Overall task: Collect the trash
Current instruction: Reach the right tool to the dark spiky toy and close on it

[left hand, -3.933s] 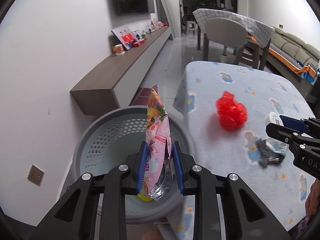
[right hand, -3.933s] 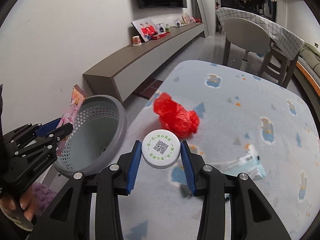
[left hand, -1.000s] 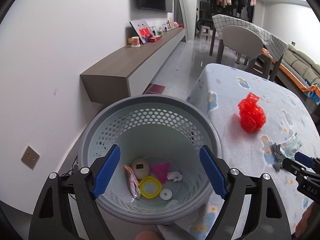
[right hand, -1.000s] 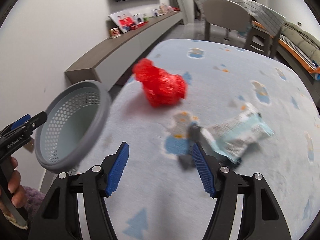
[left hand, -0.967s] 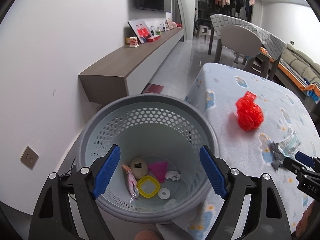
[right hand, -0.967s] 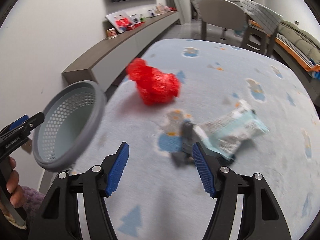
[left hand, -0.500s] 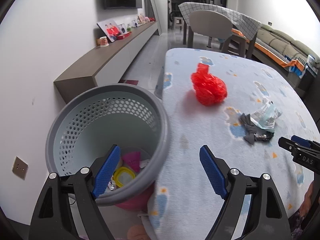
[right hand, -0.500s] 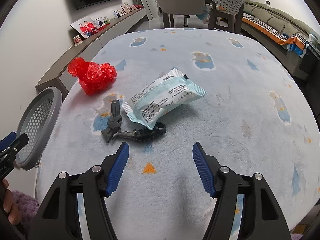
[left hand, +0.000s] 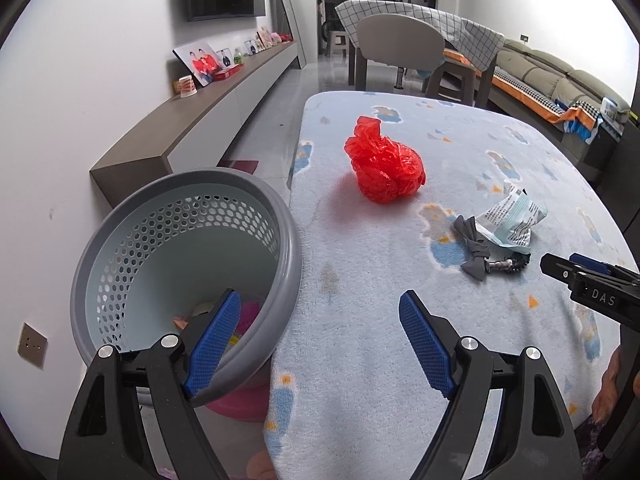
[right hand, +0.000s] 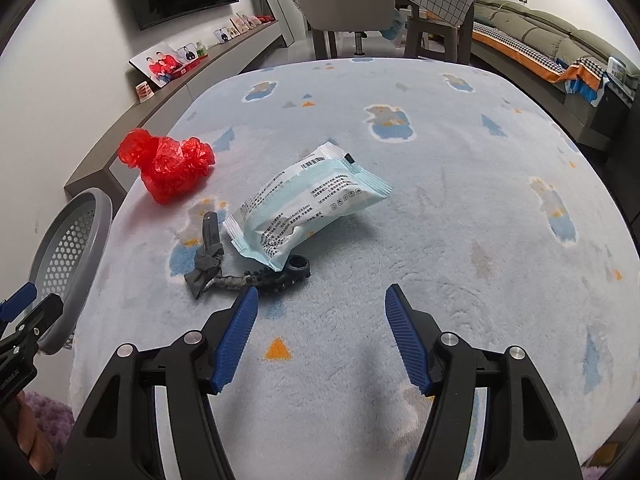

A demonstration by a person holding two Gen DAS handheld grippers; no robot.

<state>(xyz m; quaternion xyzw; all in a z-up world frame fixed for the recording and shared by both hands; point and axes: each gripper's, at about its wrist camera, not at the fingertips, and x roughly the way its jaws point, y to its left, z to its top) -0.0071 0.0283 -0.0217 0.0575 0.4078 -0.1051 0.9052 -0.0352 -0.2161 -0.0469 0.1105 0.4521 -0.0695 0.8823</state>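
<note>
A crumpled red plastic bag lies on the blue cloth-covered table near its left edge. A pale green and white wrapper lies mid-table, over a dark grey tangled strap with a ring. The grey perforated basket stands beside the table's left edge with some trash inside. My left gripper is open and empty, straddling the basket rim and the table edge. My right gripper is open and empty, just short of the strap.
A long low grey sideboard with framed photos runs along the left wall. A grey chair and a checked-cloth table stand beyond the far end. A sofa is at the right.
Both grippers let go of their trash over the basket and opened. The left gripper swung right from above the basket toward the table. The right gripper moved up to the wrapper and strap.
</note>
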